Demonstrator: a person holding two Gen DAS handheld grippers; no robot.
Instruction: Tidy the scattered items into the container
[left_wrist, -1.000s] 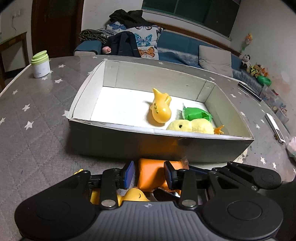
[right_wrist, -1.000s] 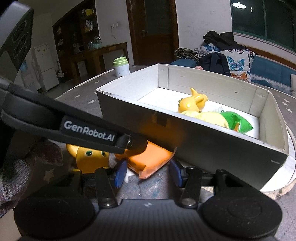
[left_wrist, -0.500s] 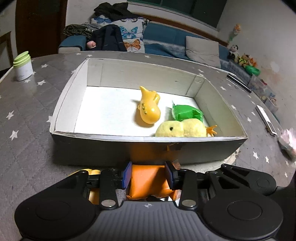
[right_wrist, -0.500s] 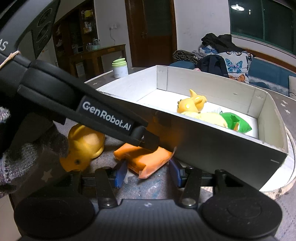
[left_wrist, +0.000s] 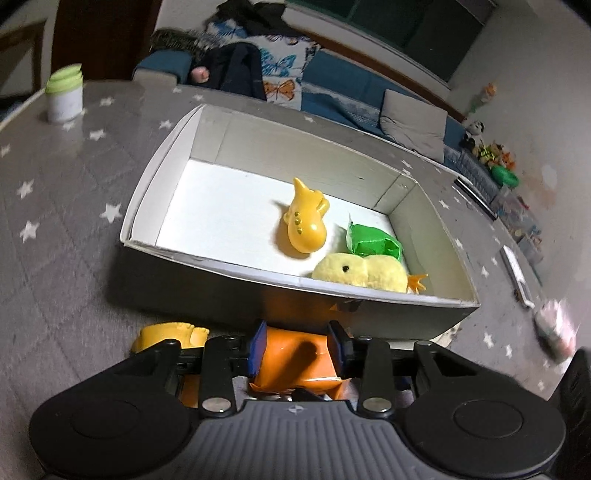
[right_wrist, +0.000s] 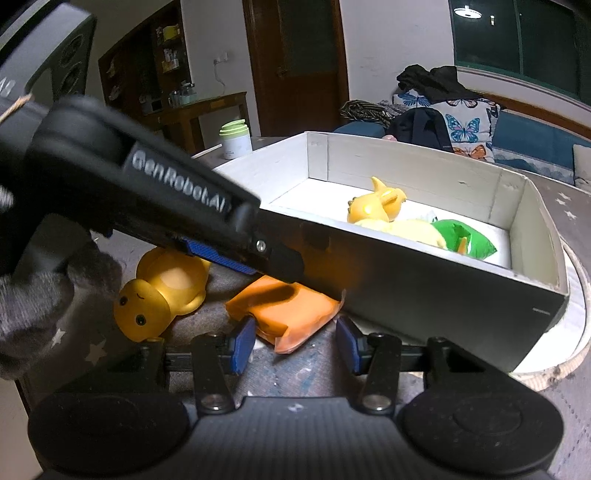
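My left gripper (left_wrist: 298, 334) has its jaws closing, and its blue pads press on both sides of an orange packet (left_wrist: 295, 363) that lies on the table in front of the box's near wall (left_wrist: 221, 291). In the right wrist view a left finger (right_wrist: 221, 258) reaches down over that packet (right_wrist: 284, 314). My right gripper (right_wrist: 295, 341) is open just short of the packet's corner and holds nothing. A yellow rubber toy (right_wrist: 159, 291) lies tipped over to the left. Inside the box are a yellow toy (left_wrist: 304, 225), a green packet (left_wrist: 373, 243) and a plush chick (left_wrist: 362, 273).
A white jar with a green lid (left_wrist: 64, 96) stands at the table's far left. A flat white item (left_wrist: 515, 266) and a blurred pinkish object (left_wrist: 554, 332) lie to the right of the box. A gloved hand (right_wrist: 33, 295) holds the left gripper. A sofa stands behind the table.
The left gripper rolled and settled around the orange packet, its pads now against the packet's sides. The yellow rubber toy tipped from upright onto its back. The right gripper kept still.
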